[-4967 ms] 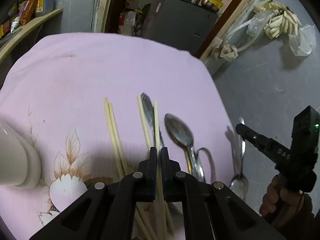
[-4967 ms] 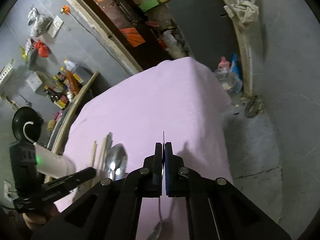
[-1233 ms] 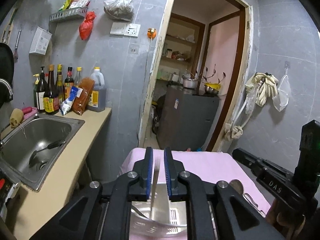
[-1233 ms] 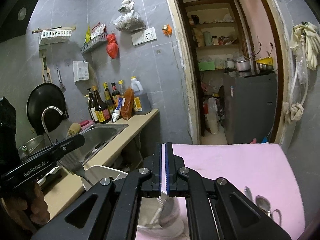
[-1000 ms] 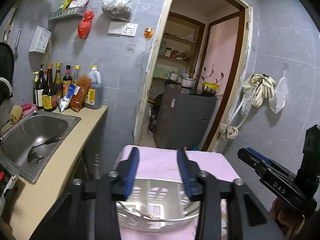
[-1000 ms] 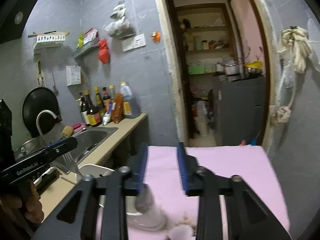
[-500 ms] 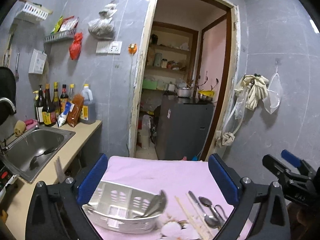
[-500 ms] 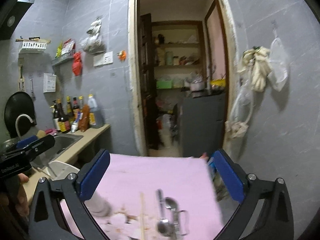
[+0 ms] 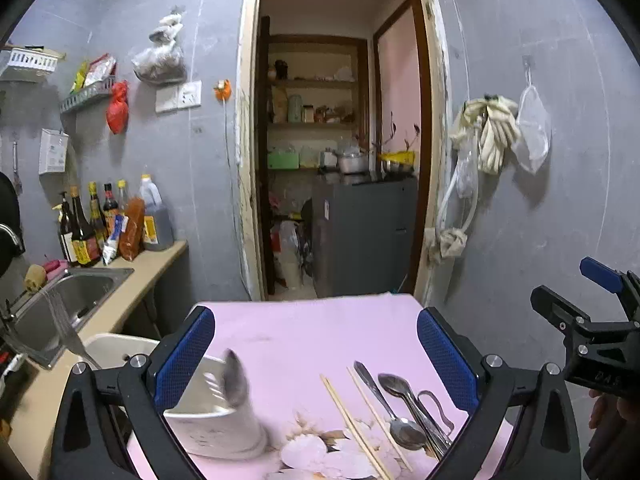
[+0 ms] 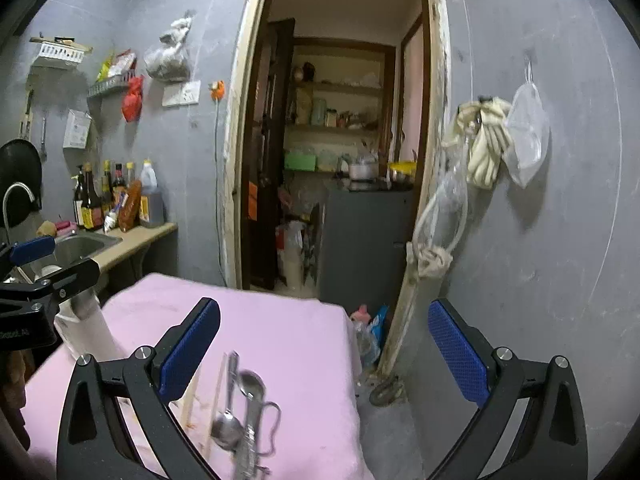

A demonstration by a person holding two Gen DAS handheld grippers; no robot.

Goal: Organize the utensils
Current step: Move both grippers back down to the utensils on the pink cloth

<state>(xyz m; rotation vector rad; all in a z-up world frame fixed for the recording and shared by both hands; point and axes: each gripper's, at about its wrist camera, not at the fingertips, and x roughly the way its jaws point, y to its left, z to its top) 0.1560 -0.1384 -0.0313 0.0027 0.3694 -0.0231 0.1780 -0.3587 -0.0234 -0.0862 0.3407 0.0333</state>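
Note:
My left gripper point(image 9: 316, 356) is wide open above the pink-clothed table point(image 9: 304, 332) with nothing between its blue pads. Just below its left finger stands the white utensil holder point(image 9: 216, 420) with a blurred spoon bowl point(image 9: 236, 380) sticking out of it. A fork point(image 9: 60, 320) stands tines-up further left. On the cloth lie chopsticks point(image 9: 352, 420), a knife point(image 9: 370, 384) and spoons point(image 9: 400, 412). My right gripper point(image 10: 324, 346) is also wide open and empty, above the same spoons point(image 10: 240, 408) and chopsticks point(image 10: 218, 380). The holder point(image 10: 88, 328) sits at the left there, beside the left gripper point(image 10: 56, 262).
A counter with a steel sink point(image 9: 68, 296) and sauce bottles point(image 9: 92, 232) runs along the left. Behind the table is a doorway with a grey cabinet point(image 9: 360, 232). The table's right edge point(image 10: 348, 344) drops to the floor, where bottles and clutter point(image 10: 368, 332) lie.
Both grippers went from shut on thin utensils over the holder to wide open. Both drew back and to the right, bringing the utensils on the cloth into view.

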